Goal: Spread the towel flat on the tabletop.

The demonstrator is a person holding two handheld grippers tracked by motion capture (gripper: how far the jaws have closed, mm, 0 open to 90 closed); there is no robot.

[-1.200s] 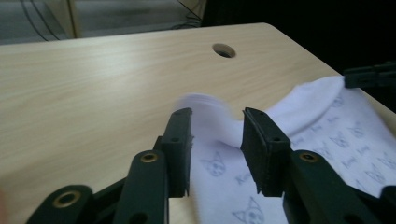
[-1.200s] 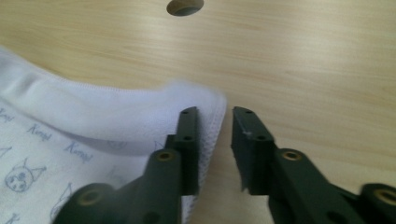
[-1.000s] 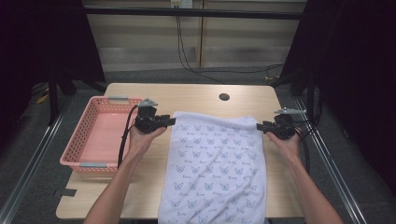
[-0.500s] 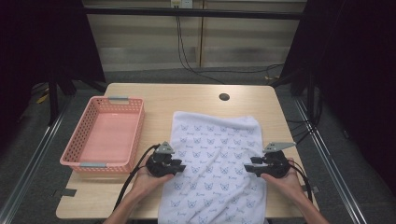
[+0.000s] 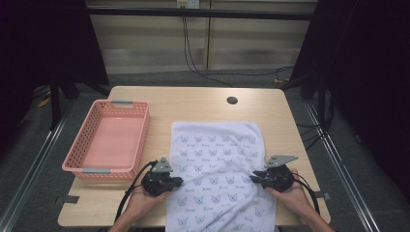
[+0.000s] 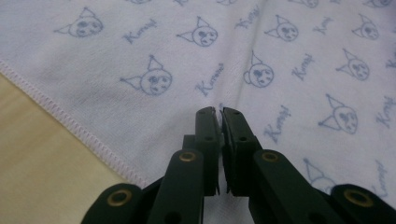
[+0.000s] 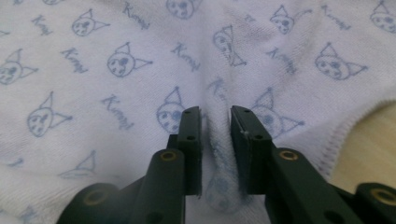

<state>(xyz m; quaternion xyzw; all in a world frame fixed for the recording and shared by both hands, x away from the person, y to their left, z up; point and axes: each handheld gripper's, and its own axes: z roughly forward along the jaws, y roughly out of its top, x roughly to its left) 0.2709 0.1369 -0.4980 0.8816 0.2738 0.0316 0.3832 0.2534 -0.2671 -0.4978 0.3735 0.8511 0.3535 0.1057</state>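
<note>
A white towel (image 5: 217,145) with blue cat prints lies flat on the wooden table (image 5: 193,101), its near end hanging over the front edge. My left gripper (image 5: 180,181) sits at the towel's left side near the front. Its jaws have just been closing and pinch a thin fold of the towel (image 6: 140,46) between the tips of the left gripper (image 6: 219,112). My right gripper (image 5: 252,178) rests on the towel's right side. Its jaws have also just been closing, and the right gripper (image 7: 215,112) squeezes a raised ridge of towel (image 7: 116,46).
A pink plastic basket (image 5: 143,135) with nothing in it stands on the table's left side, close to my left hand. A round hole (image 5: 232,100) sits in the tabletop beyond the towel. Bare wood lies along the far edge and to the right.
Both hands have come back from the towel's far corners to its near part. The jaws of both grippers have drawn together on the cloth. The towel itself lies as before.
</note>
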